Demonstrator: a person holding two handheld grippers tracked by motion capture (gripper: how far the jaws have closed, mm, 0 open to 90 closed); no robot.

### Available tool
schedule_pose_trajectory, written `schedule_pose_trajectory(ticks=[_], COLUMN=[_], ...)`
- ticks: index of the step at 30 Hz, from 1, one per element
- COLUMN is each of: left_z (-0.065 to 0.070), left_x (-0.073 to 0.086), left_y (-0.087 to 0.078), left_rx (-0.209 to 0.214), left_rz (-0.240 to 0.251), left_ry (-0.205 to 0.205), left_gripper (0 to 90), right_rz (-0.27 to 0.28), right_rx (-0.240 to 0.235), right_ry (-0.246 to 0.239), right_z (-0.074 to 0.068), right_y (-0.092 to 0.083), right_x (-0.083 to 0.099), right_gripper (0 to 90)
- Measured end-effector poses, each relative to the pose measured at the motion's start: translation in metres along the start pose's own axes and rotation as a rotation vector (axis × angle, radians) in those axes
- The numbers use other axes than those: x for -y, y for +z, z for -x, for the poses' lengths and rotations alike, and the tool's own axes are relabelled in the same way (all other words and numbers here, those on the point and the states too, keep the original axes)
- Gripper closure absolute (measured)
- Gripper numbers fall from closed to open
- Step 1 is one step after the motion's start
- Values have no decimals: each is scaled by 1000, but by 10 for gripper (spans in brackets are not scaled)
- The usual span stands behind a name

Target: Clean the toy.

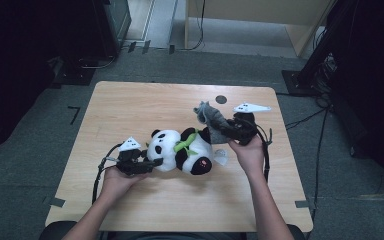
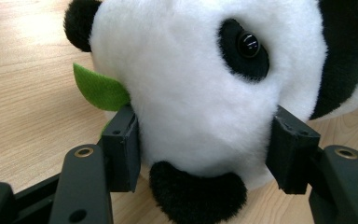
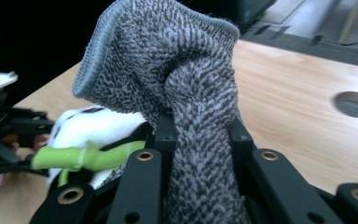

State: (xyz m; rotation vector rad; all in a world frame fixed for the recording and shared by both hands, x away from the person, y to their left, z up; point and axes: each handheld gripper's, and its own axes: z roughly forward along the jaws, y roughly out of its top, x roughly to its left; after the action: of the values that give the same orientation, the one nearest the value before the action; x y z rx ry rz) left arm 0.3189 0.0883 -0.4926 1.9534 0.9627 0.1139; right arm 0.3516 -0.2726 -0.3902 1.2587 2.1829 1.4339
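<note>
- Forearms come in from the six o'clock edge of the high view, each hand holding a gripper over the wooden table (image 1: 130, 200).
- Left gripper (image 1: 150, 162), at about seven o'clock from the table's middle, has its jaws clamped on the head of the panda plush (image 1: 182, 150); in the left gripper view both black pads press into the white fur on either side of the muzzle, so it is gripping the toy.
- Lying on the table near its centre, the panda plush has its head toward nine o'clock and its black legs toward three o'clock, with a green scarf (image 1: 186, 142) round its neck.
- Right gripper (image 1: 225, 131), at about two o'clock from the panda, is closed tight on a grey knitted sock (image 3: 168, 79); the right gripper view shows the fabric pinched between the jaws and standing up above them.
- Beyond, toward one o'clock, a round hole (image 1: 221, 99) sits in the tabletop.
</note>
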Motion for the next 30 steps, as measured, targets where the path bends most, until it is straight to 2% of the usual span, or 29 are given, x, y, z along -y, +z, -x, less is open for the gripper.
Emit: schedule_pose_trajectory(ticks=[2,4,5,7,9,17,19,21,25,27,28,30], left_z=[0,-1,-1,-1,-1,-1,-1,-1,-2,-2,-2,-2], left_x=[0,0,0,0,0,-1,-1,-1,-1,-2,-2,-2], left_y=[0,0,0,0,0,0,0,1,1,1,1,2], left_rx=[1,4,6,7,8,7,7,8,11,14,14,14], left_rz=[0,2,4,6,5,10,16,15,6,5,6,9], left_ry=[0,-8,-18,-25,-23,-26,-30,-30,-21,-20,-19,-16], left_gripper=[373,373,373,373,374,372,367,367,369,370,370,370], right_rz=[-32,-85,-90,-64,-63,-62,-72,-98,-209,-201,-182,-142], right_rx=[-11,2,6,2,-3,-5,20,84,140,146,143,149], right_ry=[-13,-25,-27,-3,29,78,74,55,77,91,108,104], right_z=[-4,-3,-1,4,10,26,28,32,45,49,50,48], right_y=[9,21,24,27,26,21,20,19,22,21,17,8], right_x=[3,10,14,19,20,27,28,31,41,42,41,36], right_gripper=[736,730,729,729,728,726,728,736,742,743,742,742])
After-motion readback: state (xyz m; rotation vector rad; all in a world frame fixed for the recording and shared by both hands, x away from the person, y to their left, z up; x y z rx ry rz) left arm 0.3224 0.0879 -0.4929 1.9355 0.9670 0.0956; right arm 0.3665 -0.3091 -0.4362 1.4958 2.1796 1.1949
